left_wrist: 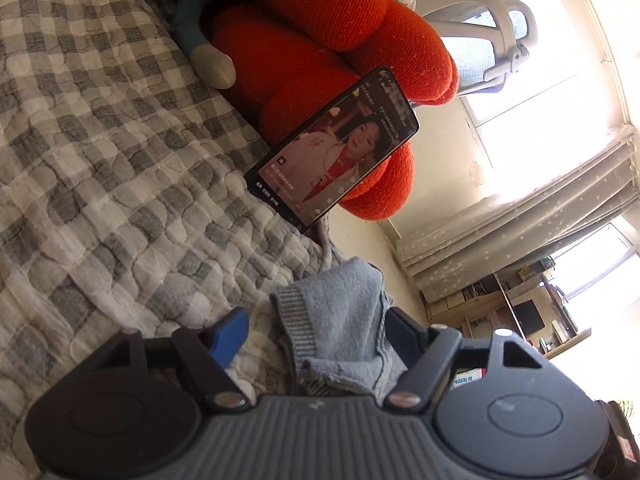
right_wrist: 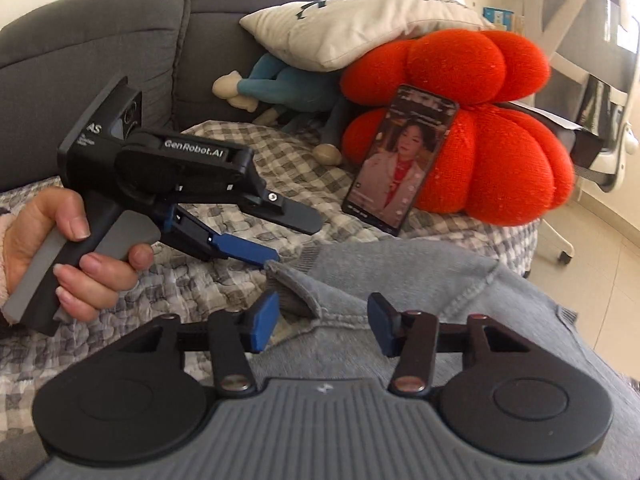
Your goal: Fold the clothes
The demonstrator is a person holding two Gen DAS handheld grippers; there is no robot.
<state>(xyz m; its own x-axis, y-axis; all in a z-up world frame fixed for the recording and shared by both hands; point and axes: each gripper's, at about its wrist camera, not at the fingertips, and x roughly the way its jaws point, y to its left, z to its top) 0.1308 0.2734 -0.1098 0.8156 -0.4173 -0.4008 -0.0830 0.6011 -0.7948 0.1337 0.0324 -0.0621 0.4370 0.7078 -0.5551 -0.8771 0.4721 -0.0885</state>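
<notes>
A grey sweatshirt (right_wrist: pixel 440 280) lies rumpled on the checked quilt (right_wrist: pixel 224 292), with its ribbed cuff (right_wrist: pixel 288 284) turned up at the left. My right gripper (right_wrist: pixel 323 322) is open low over it. A fold of the cloth sits between its blue pads, the left pad (right_wrist: pixel 266 320) right beside the cuff. A hand holds my left gripper (right_wrist: pixel 298 242), which is also open, its lower blue finger (right_wrist: pixel 244 249) reaching to the cuff's edge. In the left wrist view the grey sweatshirt (left_wrist: pixel 340 320) bunches between the wide-apart jaws of the left gripper (left_wrist: pixel 316 332), nearer the right pad.
A lit phone (right_wrist: pixel 400 160) leans against a red puffy cushion (right_wrist: pixel 500 140) behind the garment. A white pillow (right_wrist: pixel 360 28) and a blue plush toy (right_wrist: pixel 280 84) rest against the grey sofa back (right_wrist: pixel 80 40). An office chair (right_wrist: pixel 592 60) stands on the floor at the right.
</notes>
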